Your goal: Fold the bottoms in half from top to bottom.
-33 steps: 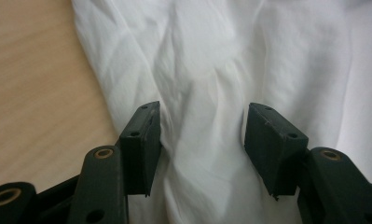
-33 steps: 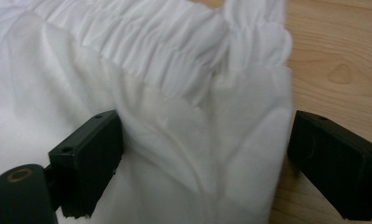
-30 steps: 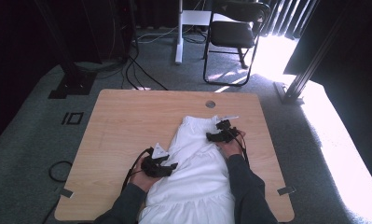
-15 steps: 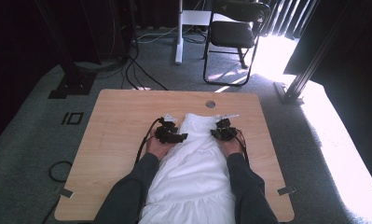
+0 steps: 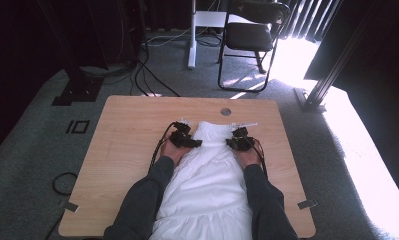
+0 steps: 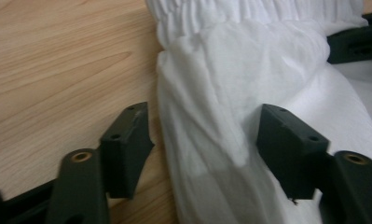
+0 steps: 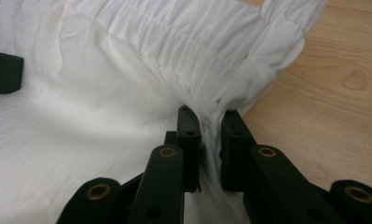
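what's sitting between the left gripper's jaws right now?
A fold of the white garment, at its side edge. The left gripper stands open around it, jaws not pressing; left gripper view shows it.

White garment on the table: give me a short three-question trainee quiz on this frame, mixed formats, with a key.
1. True or false: the right gripper is shut on a fold of the garment.
2. The left gripper is: A) shut on cloth, B) open with cloth between its jaws, C) open over bare table.
3. Which part of the garment lies farthest from the person?

Key
1. True; its jaws pinch bunched cloth beside the gathered band.
2. B; the jaws stand apart on either side of the garment's edge, and have just been opening.
3. The gathered band, toward the far edge of the table.
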Demonstrator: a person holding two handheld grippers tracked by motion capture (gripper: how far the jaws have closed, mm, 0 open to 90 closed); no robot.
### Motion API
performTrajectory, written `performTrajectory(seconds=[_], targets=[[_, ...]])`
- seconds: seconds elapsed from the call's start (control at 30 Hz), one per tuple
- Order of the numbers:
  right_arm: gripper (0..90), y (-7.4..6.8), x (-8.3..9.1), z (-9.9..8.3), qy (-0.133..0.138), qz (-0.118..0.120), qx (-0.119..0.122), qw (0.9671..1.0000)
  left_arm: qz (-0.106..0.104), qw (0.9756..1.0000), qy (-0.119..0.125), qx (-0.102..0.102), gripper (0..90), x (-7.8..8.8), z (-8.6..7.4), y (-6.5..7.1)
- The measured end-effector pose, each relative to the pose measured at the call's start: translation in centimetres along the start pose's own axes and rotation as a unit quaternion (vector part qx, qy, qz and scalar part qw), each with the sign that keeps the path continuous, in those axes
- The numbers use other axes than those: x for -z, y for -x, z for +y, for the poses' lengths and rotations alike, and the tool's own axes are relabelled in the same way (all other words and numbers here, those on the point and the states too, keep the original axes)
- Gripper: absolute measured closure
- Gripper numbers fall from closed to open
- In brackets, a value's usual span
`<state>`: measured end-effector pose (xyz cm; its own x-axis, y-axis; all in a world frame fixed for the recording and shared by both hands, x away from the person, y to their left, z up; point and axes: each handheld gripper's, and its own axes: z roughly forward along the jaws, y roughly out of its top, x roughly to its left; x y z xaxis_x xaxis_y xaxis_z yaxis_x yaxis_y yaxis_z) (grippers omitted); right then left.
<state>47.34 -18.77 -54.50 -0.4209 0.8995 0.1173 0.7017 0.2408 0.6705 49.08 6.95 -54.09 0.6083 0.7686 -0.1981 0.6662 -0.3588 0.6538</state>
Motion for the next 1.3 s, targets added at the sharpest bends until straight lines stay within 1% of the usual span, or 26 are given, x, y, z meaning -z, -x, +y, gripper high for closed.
performTrajectory(seconds=[0.03, 0.13, 0.2, 0.27, 0.3, 0.33, 0.37, 0.4, 0.43, 0.47, 0.5, 0.53, 0.57, 0.6, 0.63, 0.67, 0.7, 0.73, 0.77, 0.8, 0.83, 1.0, 1.07, 1.23, 1.27, 1.3], targets=[[81.4, 0.0, 0.0, 0.0, 0.0, 0.001, 0.003, 1.0, -0.004, 1.0, -0.001, -0.008, 45.4, -0.1, 0.0, 0.3], [81.5, 0.0, -0.1, 0.1, -0.002, 0.001, 0.008, 1.0, -0.014, 0.9998, -0.009, -0.005, 63.1, -0.3, 0.2, 0.6], [81.6, 0.0, -0.1, 0.2, -0.001, 0.002, 0.01, 0.9999, -0.022, 0.9994, -0.025, -0.004, 78.0, -0.4, 0.5, 0.7], [82.2, 0.3, 0.2, 0.6, 0.008, 0.012, -0.002, 0.9999, -0.02, 0.9994, -0.026, -0.006, 87.2, -0.2, 0.7, 0.6], [82.4, 0.4, 0.5, 1.0, 0.016, 0.019, -0.005, 0.9997, -0.015, 0.9999, -0.006, -0.007, 87.8, 0.6, 1.1, 0.4], [82.4, 0.4, 0.5, 1.0, 0.016, 0.019, -0.005, 0.9997, -0.015, 0.9999, -0.006, -0.007, 88.0, 0.6, 1.1, 0.4], [82.6, 0.4, 1.1, 1.9, 0.028, 0.025, -0.001, 0.9993, -0.009, 0.9997, 0.016, -0.015, 88.1, 1.8, 1.9, 0.4], [82.6, 0.4, 1.1, 1.9, 0.028, 0.025, -0.001, 0.9993, -0.009, 0.9997, 0.016, -0.015, 88.1, 1.8, 1.9, 0.4], [82.9, 0.1, 1.9, 3.3, 0.042, 0.023, 0.009, 0.9988, -0.001, 0.999, 0.037, -0.024, 88.1, 3.4, 3.3, 0.4], [83.0, 0.0, 2.4, 4.2, 0.05, 0.023, 0.013, 0.9984, -0.001, 0.999, 0.037, -0.024, 88.1, 3.4, 3.3, 0.4], [83.0, -0.1, 2.9, 5.0, 0.059, 0.021, 0.017, 0.9979, 0.004, 0.998, 0.053, -0.033, 88.1, 4.8, 4.5, 0.4], [83.0, -0.1, 2.9, 5.0, 0.059, 0.021, 0.017, 0.9979, 0.004, 0.998, 0.053, -0.033, 88.1, 4.8, 4.5, 0.4], [83.1, -0.3, 4.2, 6.7, 0.08, 0.018, 0.024, 0.9963, 0.006, 0.9963, 0.074, -0.044, 88.1, 6.4, 5.9, 0.5], [83.1, -0.3, 4.2, 6.7, 0.08, 0.018, 0.024, 0.9963, 0.006, 0.9963, 0.074, -0.044, 88.1, 6.4, 5.9, 0.5], [83.1, -0.4, 5.5, 8.3, 0.103, 0.014, 0.029, 0.9942, 0.009, 0.9942, 0.095, -0.05, 88.1, 7.9, 7.2, 0.7], [83.1, -0.4, 5.5, 8.3, 0.103, 0.014, 0.029, 0.9942, 0.009, 0.9942, 0.095, -0.05, 88.1, 7.9, 7.2, 0.7], [83.1, -0.7, 6.9, 9.7, 0.127, 0.012, 0.033, 0.9912, 0.013, 0.9919, 0.112, -0.057, 88.1, 9.2, 8.3, 1.0], [83.1, -0.7, 6.9, 9.7, 0.127, 0.012, 0.033, 0.9912, 0.013, 0.9919, 0.112, -0.057, 88.1, 9.2, 8.3, 1.0], [83.1, -0.9, 8.2, 10.7, 0.147, 0.011, 0.04, 0.9883, 0.012, 0.99, 0.126, -0.062, 88.1, 10.4, 9.0, 1.0], [83.1, -0.9, 8.2, 10.7, 0.147, 0.011, 0.04, 0.9883, 0.012, 0.99, 0.126, -0.062, 88.0, 10.4, 9.0, 1.0], [83.0, -1.1, 9.1, 11.2, 0.155, 0.021, 0.044, 0.9867, 0.008, 0.9895, 0.13, -0.061, 88.0, 10.9, 9.2, 1.1], [82.6, -1.3, 9.9, 10.6, 0.15, 0.037, 0.06, 0.9861, -0.005, 0.9893, 0.129, -0.068, 87.5, 11.4, 8.2, 1.2], [82.4, -1.3, 10.0, 9.8, 0.147, 0.045, 0.065, 0.986, -0.013, 0.9896, 0.124, -0.072, 87.2, 11.4, 7.4, 1.5], [82.3, -1.3, 11.0, 7.1, 0.145, 0.076, 0.065, 0.9843, -0.044, 0.9868, 0.128, -0.09, 86.9, 12.5, 4.9, 3.0], [82.2, -1.4, 11.3, 6.5, 0.145, 0.08, 0.067, 0.9839, -0.044, 0.9868, 0.128, -0.09, 86.9, 12.5, 4.9, 3.0], [82.2, -1.5, 11.7, 5.6, 0.146, 0.087, 0.069, 0.9831, -0.051, 0.9859, 0.123, -0.101, 86.7, 13.0, 3.7, 3.9]])
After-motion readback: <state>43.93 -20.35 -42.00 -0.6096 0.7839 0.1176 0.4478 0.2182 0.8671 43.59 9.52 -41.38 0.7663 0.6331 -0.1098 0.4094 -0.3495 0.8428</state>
